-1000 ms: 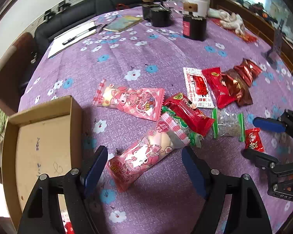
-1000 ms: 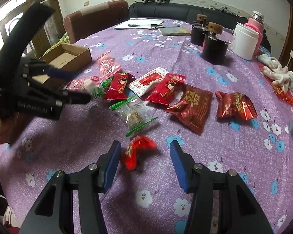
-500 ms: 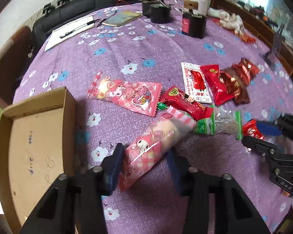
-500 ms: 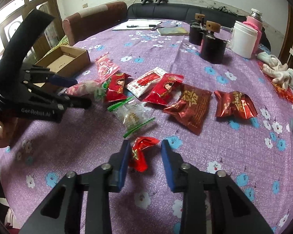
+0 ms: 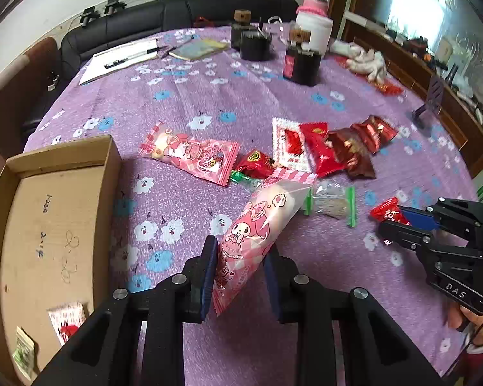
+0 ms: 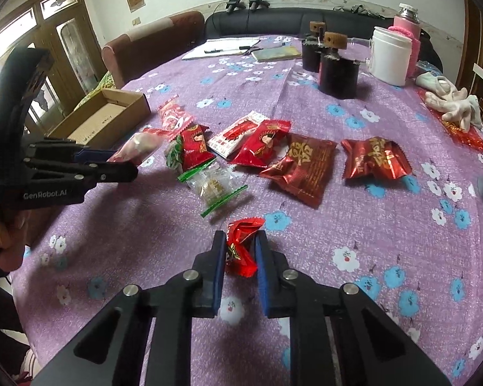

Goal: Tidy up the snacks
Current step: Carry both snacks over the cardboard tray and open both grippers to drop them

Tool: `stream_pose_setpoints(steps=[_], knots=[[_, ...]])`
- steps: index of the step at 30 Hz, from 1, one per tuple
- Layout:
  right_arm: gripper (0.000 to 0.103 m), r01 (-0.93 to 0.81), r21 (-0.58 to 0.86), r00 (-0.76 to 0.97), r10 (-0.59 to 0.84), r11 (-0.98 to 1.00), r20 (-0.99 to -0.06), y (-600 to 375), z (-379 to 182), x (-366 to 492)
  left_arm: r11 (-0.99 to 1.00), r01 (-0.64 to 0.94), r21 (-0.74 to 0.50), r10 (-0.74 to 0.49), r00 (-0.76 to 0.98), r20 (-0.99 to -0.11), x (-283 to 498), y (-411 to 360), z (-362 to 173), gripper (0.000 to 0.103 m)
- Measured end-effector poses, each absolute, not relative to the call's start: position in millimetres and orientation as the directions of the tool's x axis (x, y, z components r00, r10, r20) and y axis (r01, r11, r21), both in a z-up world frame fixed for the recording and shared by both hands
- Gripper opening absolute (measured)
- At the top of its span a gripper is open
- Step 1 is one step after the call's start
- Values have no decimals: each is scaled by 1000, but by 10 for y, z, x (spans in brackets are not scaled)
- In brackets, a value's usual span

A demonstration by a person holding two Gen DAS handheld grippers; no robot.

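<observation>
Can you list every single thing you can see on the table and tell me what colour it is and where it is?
pink snack bags: two, pink; one flat beside the box, one in the left tool
red snack packets: six, red or dark red; five mid-table, a small one in the right tool
clear packet: one, green-edged; mid-table
cardboard box: one, brown; left edge, two small packets inside
dark jars: three, black; far side
white container: one; far side
tablecloth: purple, flowered
left tool: shut on a pink bag
right tool: shut on the small red packet
</observation>
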State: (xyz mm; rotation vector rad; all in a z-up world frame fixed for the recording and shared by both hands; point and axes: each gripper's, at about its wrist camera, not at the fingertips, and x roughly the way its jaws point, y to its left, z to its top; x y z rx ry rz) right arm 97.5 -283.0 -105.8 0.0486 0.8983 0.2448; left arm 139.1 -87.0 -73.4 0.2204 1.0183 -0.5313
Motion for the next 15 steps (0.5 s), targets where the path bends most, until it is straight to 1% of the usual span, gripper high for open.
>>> stream_pose_setpoints(steps=[7,15], knots=[[17,-203,141,619,239,969,-748,-2784,-906,895,869,478,-127,-365,448,-816,1262,-654,-567,29],[17,-262,155,626,290,953,-724,-2514,-718,896,910,387,-149,-349,522,-778,1153,-182,-390,29]])
